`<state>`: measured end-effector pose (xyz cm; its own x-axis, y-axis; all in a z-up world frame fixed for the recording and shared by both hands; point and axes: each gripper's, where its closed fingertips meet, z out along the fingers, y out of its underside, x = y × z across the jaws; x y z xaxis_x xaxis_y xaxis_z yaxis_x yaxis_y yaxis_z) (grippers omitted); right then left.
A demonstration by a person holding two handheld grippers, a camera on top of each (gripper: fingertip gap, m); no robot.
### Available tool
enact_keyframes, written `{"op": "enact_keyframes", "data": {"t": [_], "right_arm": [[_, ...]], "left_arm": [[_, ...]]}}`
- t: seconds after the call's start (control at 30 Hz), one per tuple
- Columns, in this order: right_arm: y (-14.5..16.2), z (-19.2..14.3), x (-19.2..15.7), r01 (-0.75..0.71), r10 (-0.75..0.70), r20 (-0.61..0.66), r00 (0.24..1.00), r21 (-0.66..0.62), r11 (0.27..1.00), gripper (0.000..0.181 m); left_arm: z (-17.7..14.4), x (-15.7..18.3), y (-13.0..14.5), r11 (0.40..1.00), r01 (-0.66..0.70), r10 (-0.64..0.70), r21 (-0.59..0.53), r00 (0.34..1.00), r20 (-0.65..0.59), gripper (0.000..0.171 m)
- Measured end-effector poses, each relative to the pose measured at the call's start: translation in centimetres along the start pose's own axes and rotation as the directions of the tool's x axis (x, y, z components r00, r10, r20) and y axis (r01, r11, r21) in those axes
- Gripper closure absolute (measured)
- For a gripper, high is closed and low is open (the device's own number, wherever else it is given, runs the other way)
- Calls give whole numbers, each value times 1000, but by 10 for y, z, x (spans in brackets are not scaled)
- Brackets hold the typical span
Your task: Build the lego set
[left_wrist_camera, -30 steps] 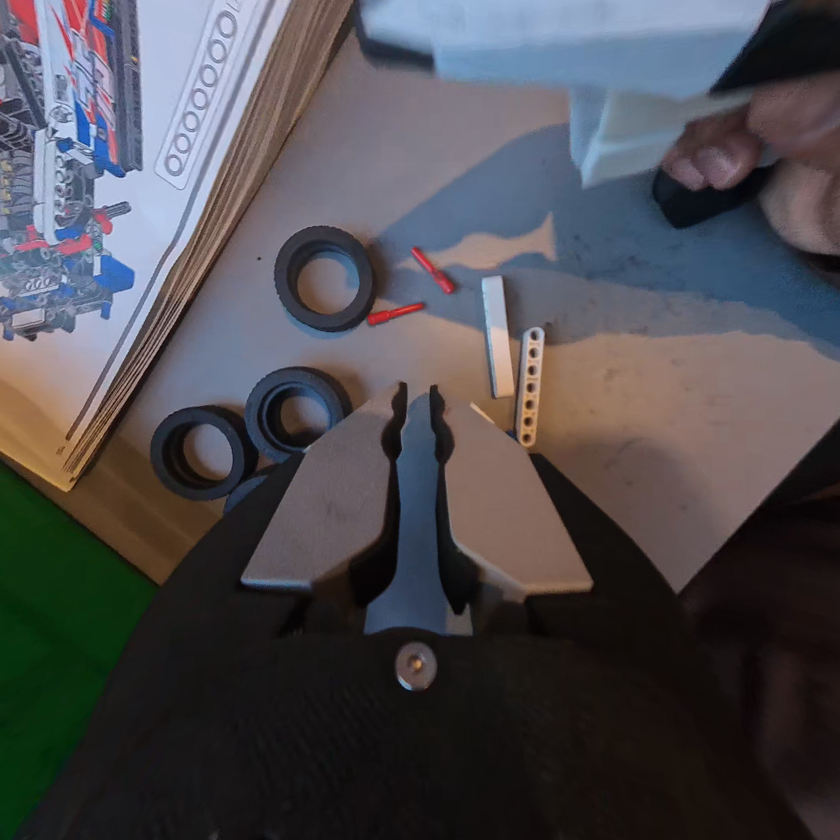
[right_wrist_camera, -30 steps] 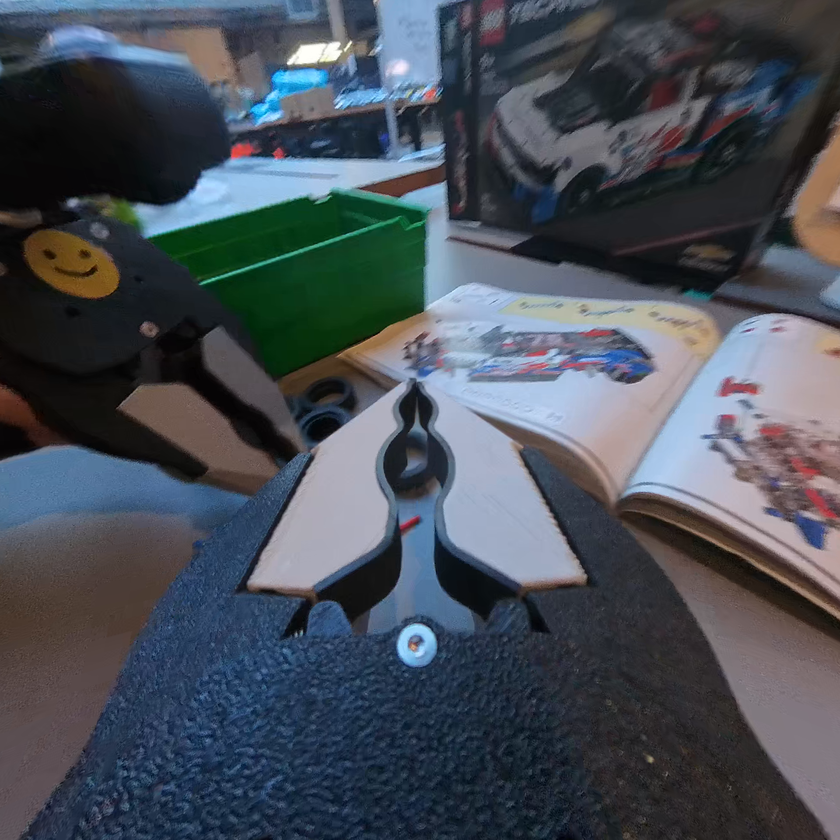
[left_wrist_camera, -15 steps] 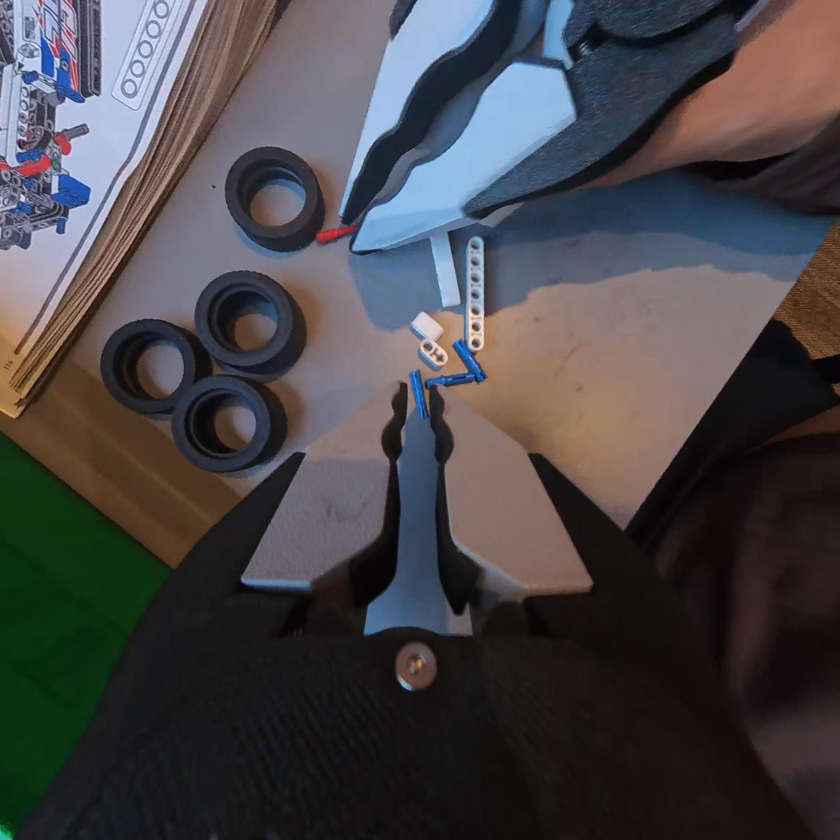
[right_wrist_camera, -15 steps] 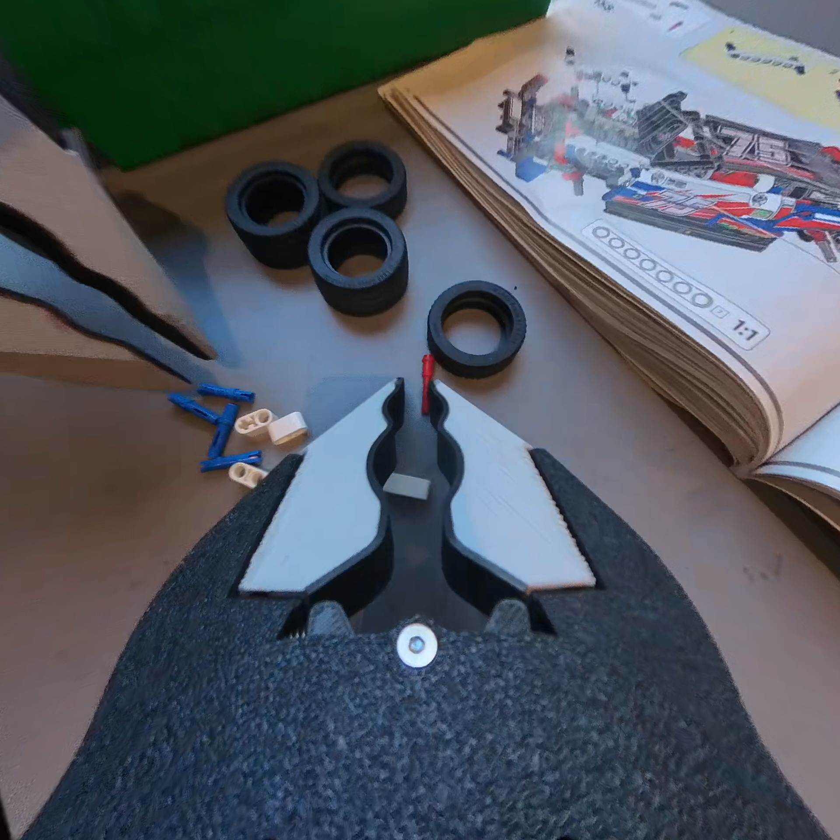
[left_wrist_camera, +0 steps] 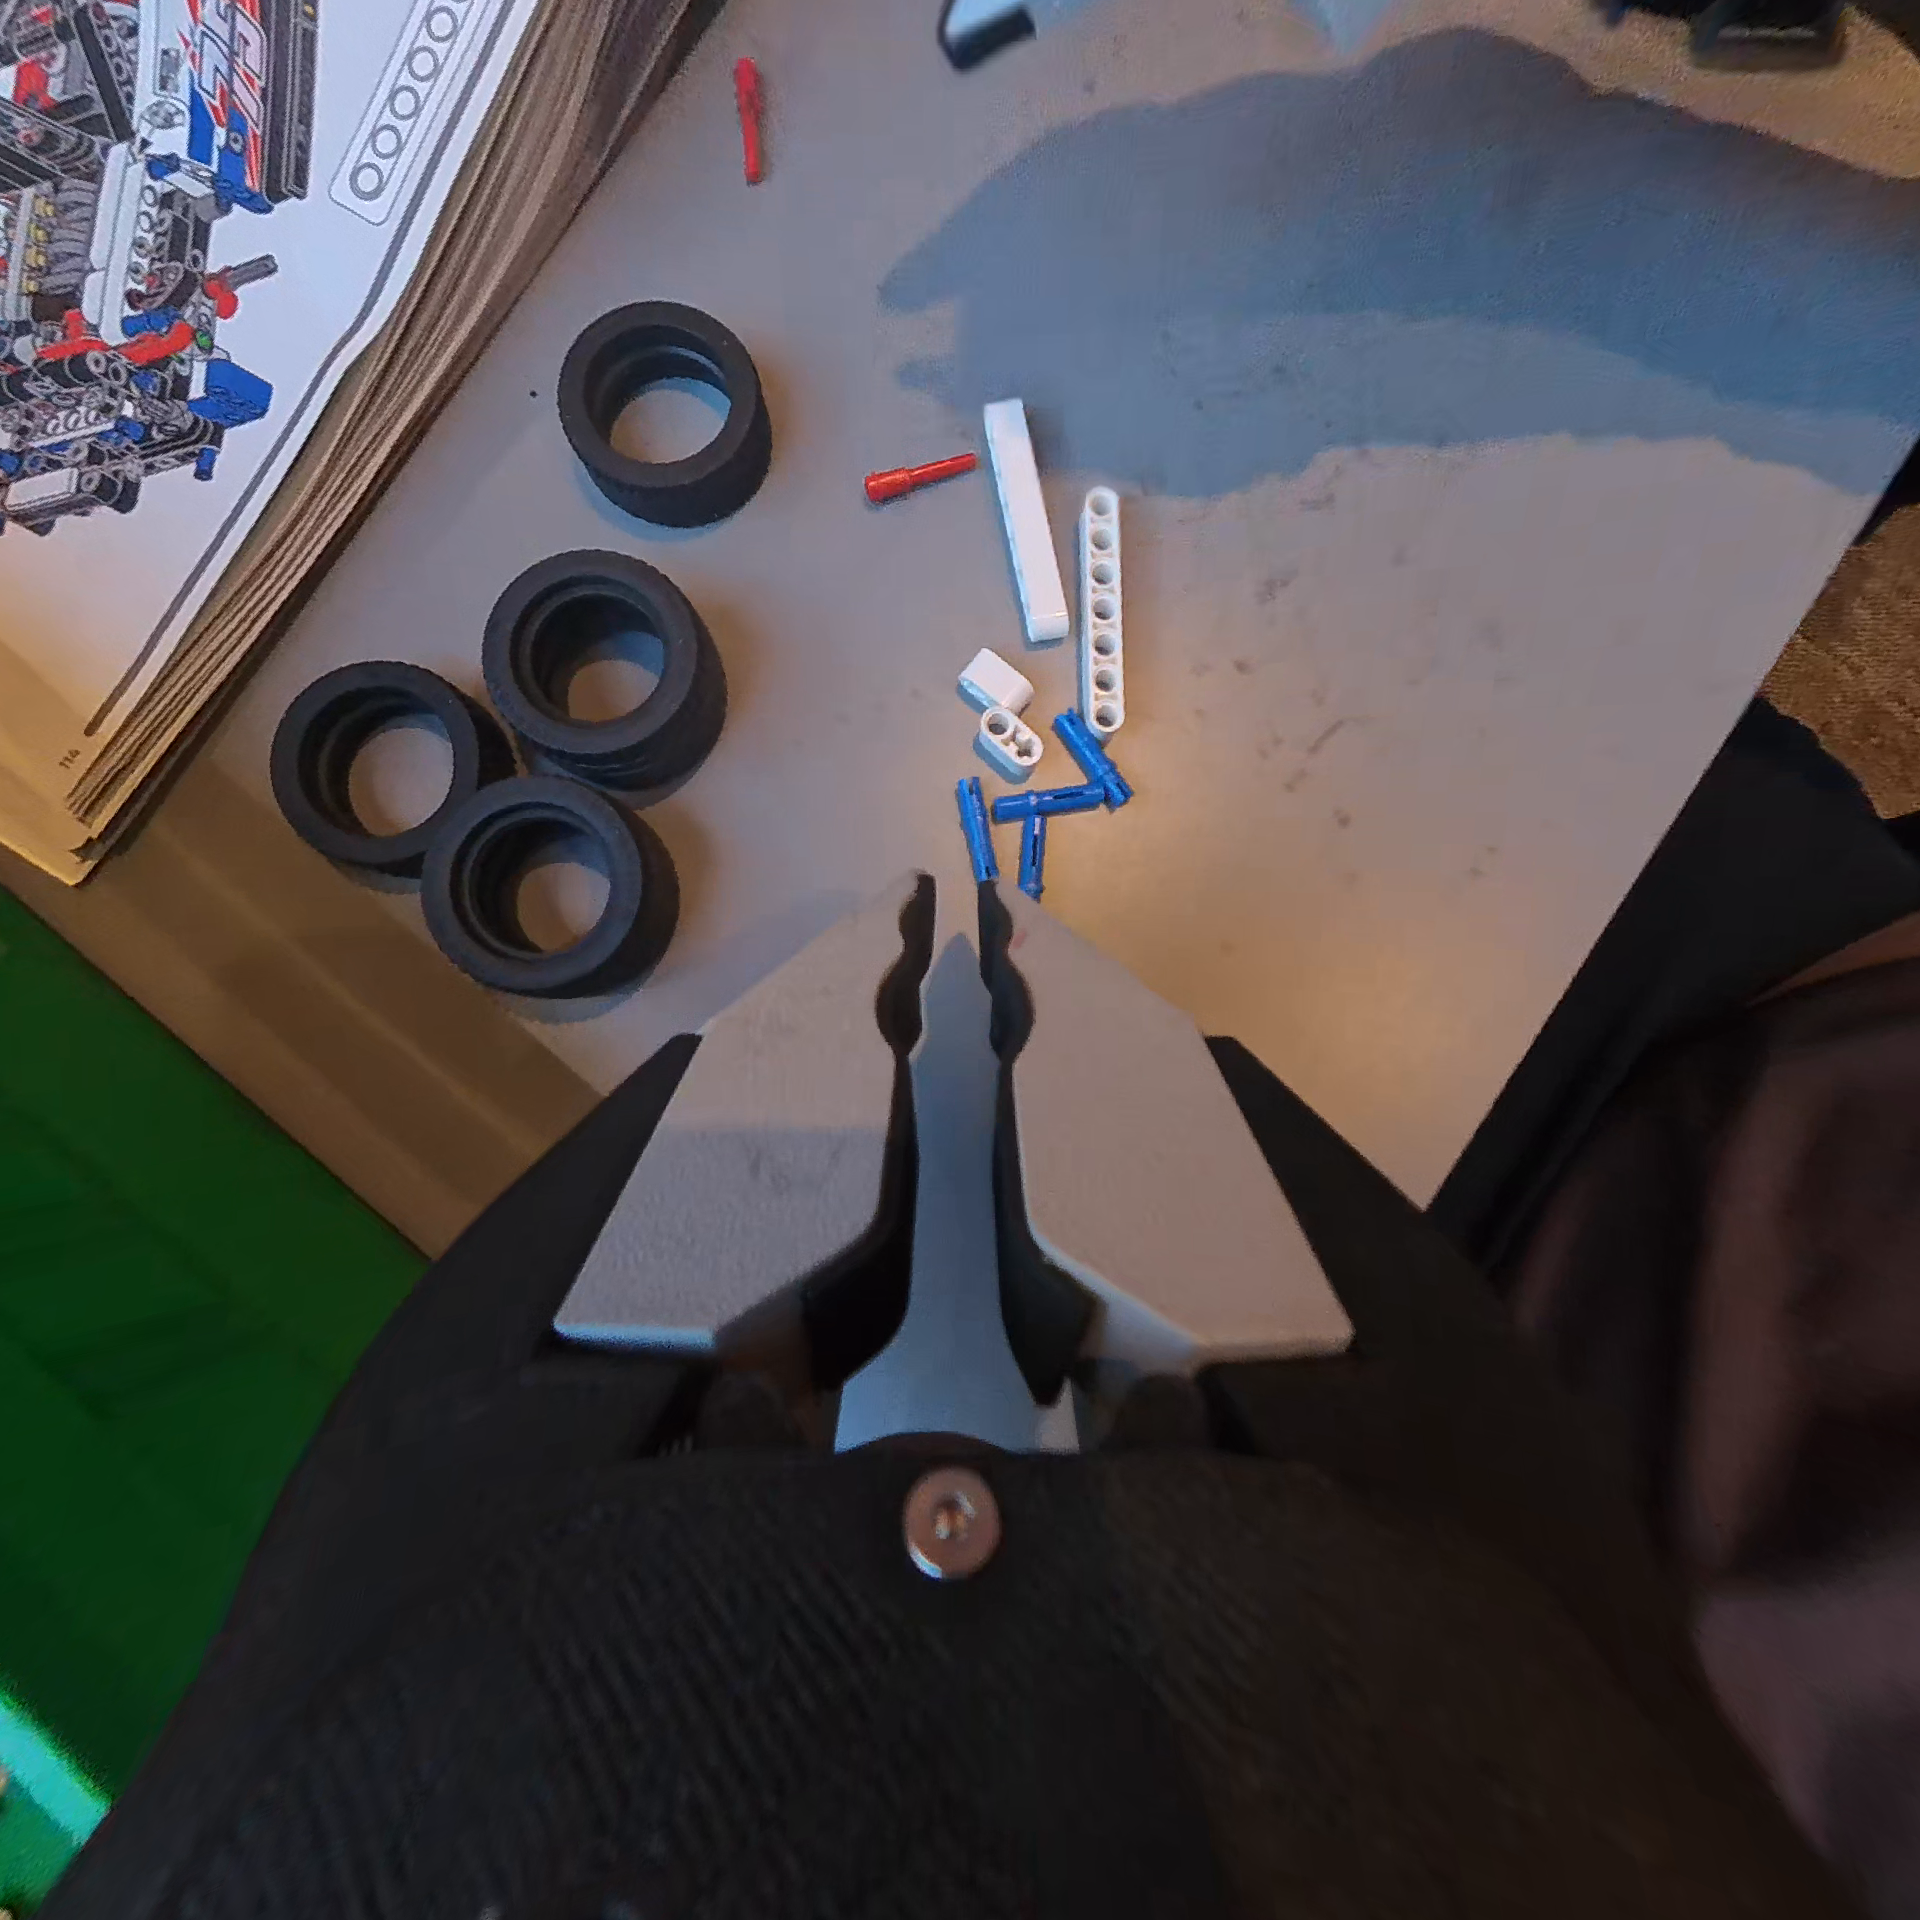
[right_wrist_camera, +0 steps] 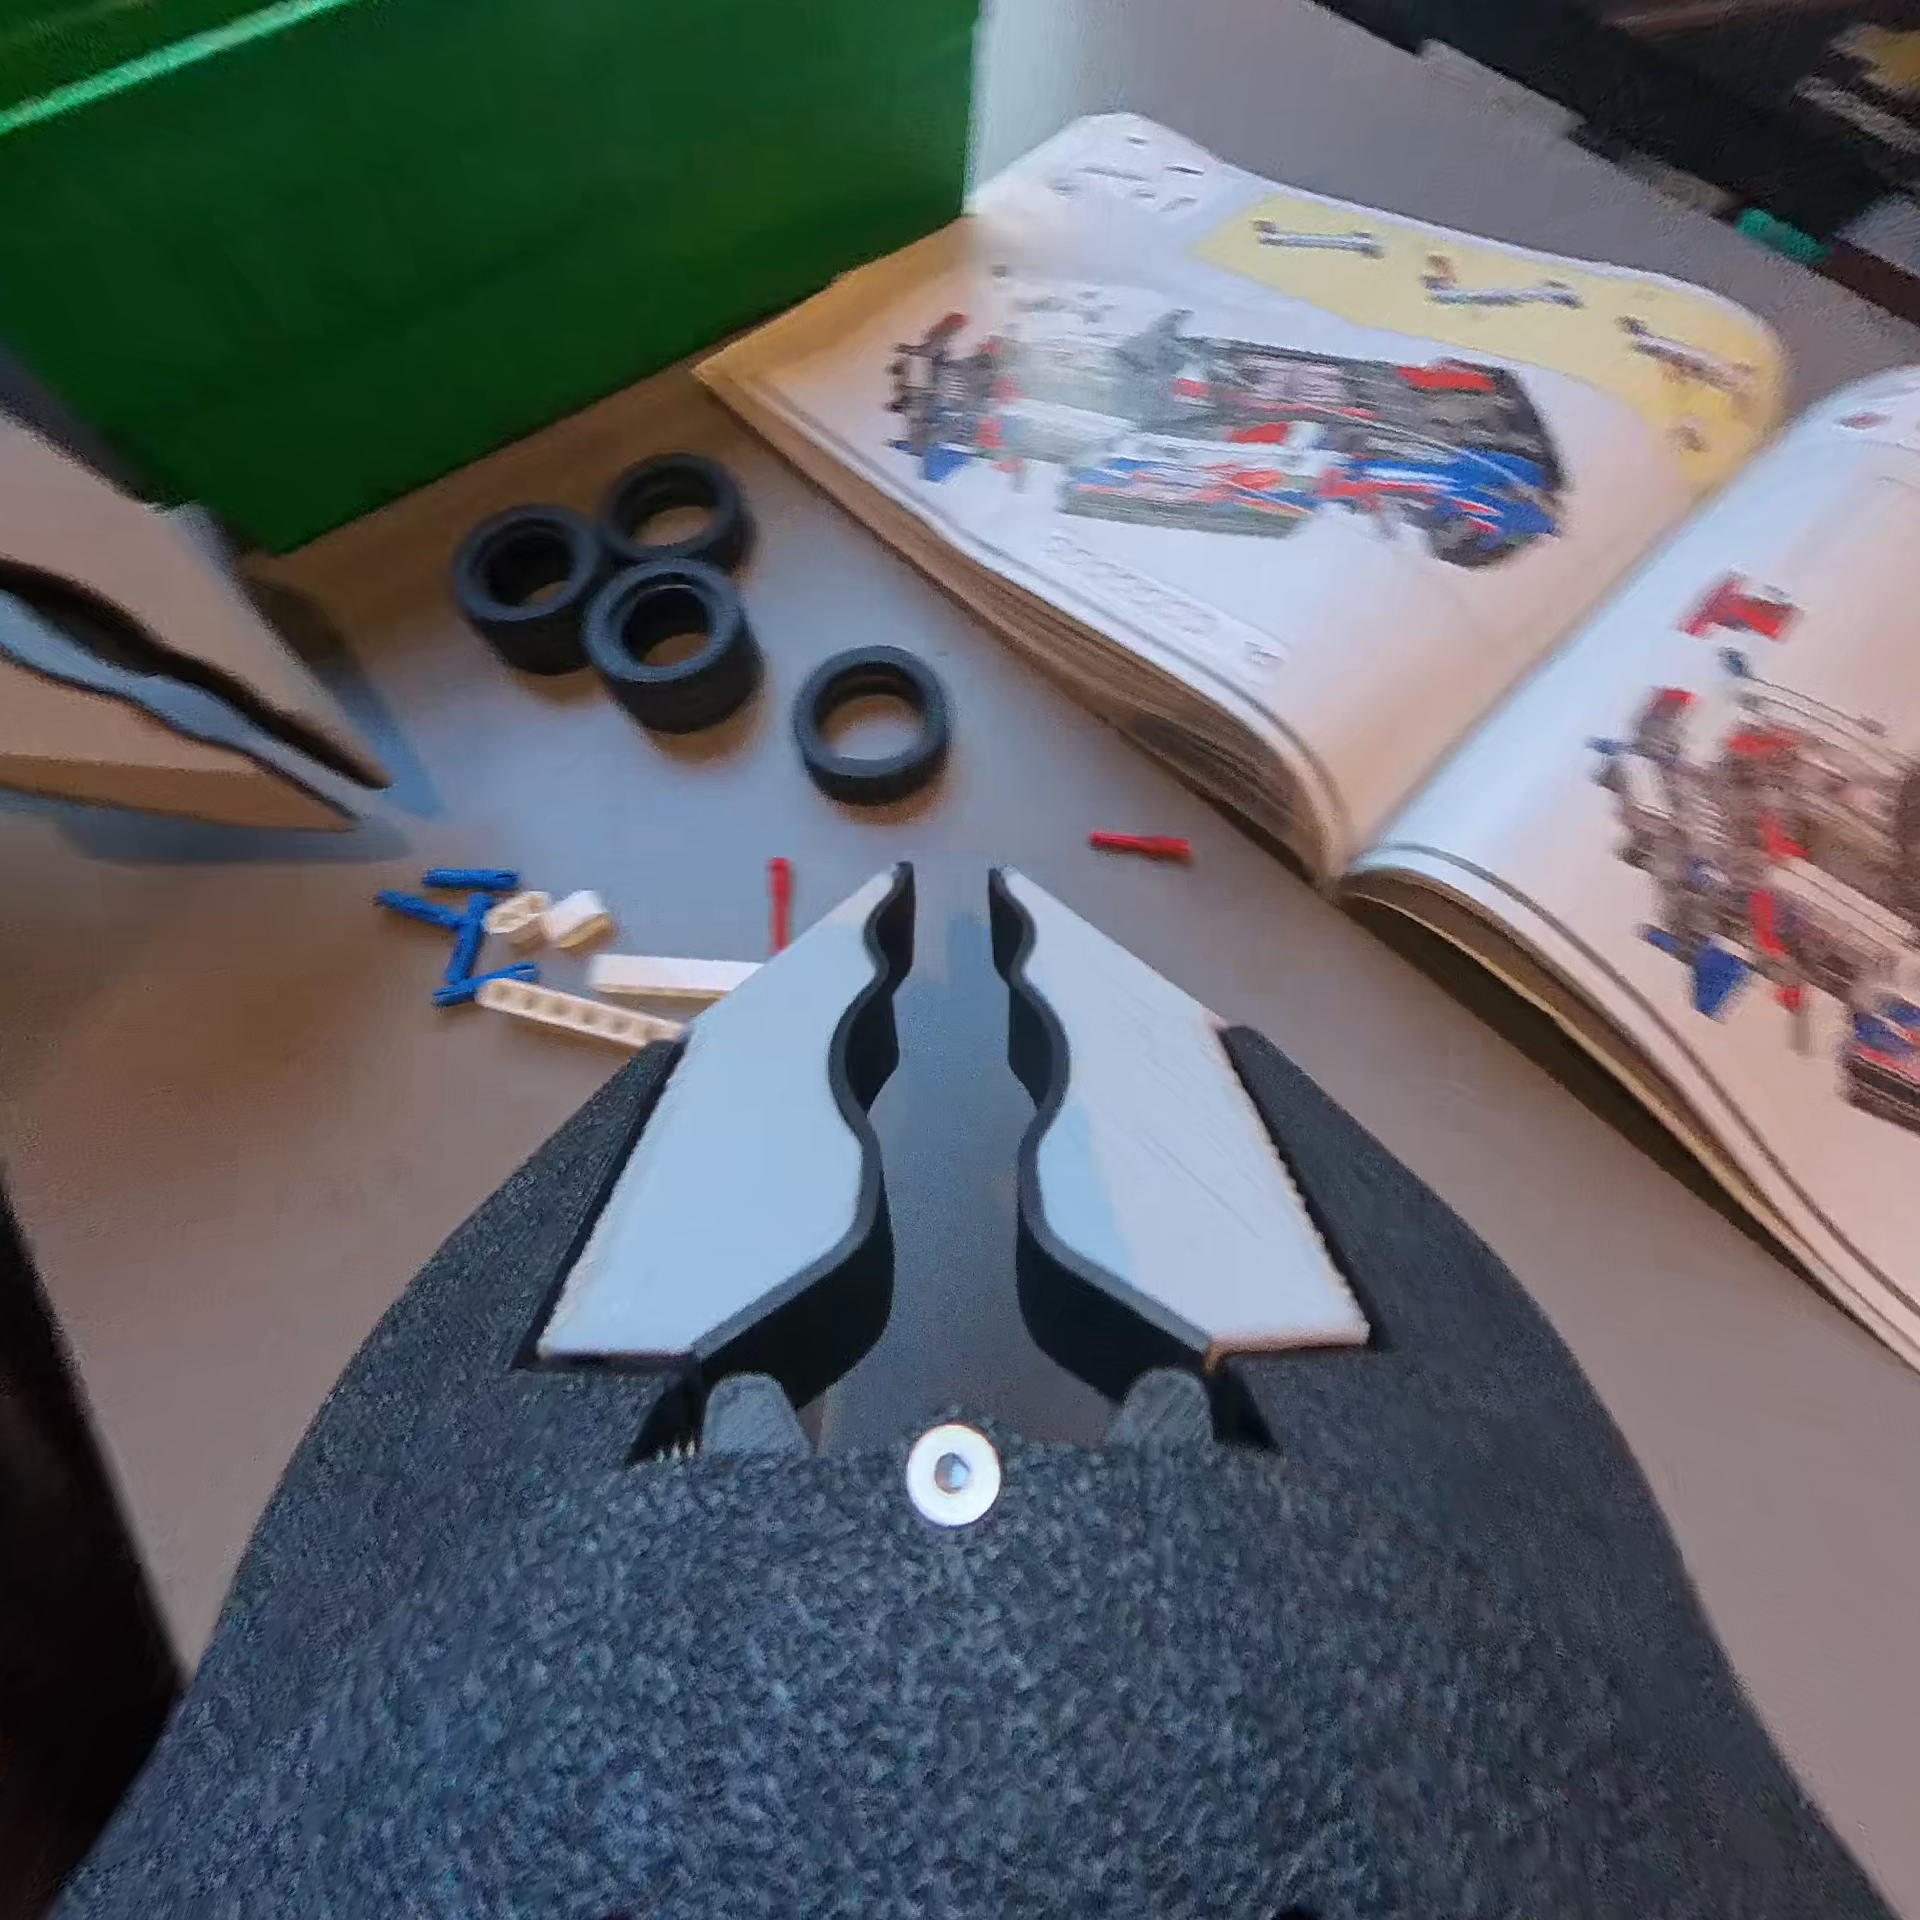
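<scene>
- Left tongs [left_wrist_camera: 951, 894], slightly parted and empty, are held just short of blue pins [left_wrist_camera: 1049, 800] on the desk [left_wrist_camera: 1351, 831].
- Right tongs [right_wrist_camera: 951, 883] are seen released, a red pin [right_wrist_camera: 777, 902] just beside.

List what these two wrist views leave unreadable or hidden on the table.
- Instruction book: right wrist view, motion blur smears the drawings; left wrist view, cut off by the left edge.
- White beam with holes: right wrist view, its near end is hidden behind the right gripper.
- Green bin: cut off by the top edge, so its contents are unseen.
</scene>
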<state>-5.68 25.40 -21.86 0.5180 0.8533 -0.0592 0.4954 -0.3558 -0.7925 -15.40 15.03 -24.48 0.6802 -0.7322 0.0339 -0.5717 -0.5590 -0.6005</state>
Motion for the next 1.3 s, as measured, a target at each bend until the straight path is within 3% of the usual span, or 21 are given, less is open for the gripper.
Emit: {"op": "enact_keyframes", "data": {"t": [0.17,0.4,0.5,0.63,0.93,1.17,1.3], "right_arm": [[17,21,40,-56,43,-124,991,-101,993,161],[5,65,45,-184,173,-115,978,-91,979,153],[7,70,53,-170,150,-187,971,-101,980,171],[11,66,51,-166,148,-171,974,-99,981,176],[33,38,5,-176,180,16,984,-119,977,176],[23,-7,27,-175,166,-138,976,-54,983,158],[35,-15,20,-208,201,-104,974,-63,976,157]], "left_arm": [[7,2,5,1000,9,-9,-1,1000,-25,167],[12,4,19,1000,-21,21,-11,1000,-23,168],[11,4,24,1000,-12,12,-4,999,-34,169],[8,2,28,1000,-2,2,2,999,-43,169],[7,2,28,1000,6,-5,26,998,-61,171],[9,5,26,999,0,3,39,998,-70,170],[10,8,25,999,-6,11,53,997,-80,170]]}}
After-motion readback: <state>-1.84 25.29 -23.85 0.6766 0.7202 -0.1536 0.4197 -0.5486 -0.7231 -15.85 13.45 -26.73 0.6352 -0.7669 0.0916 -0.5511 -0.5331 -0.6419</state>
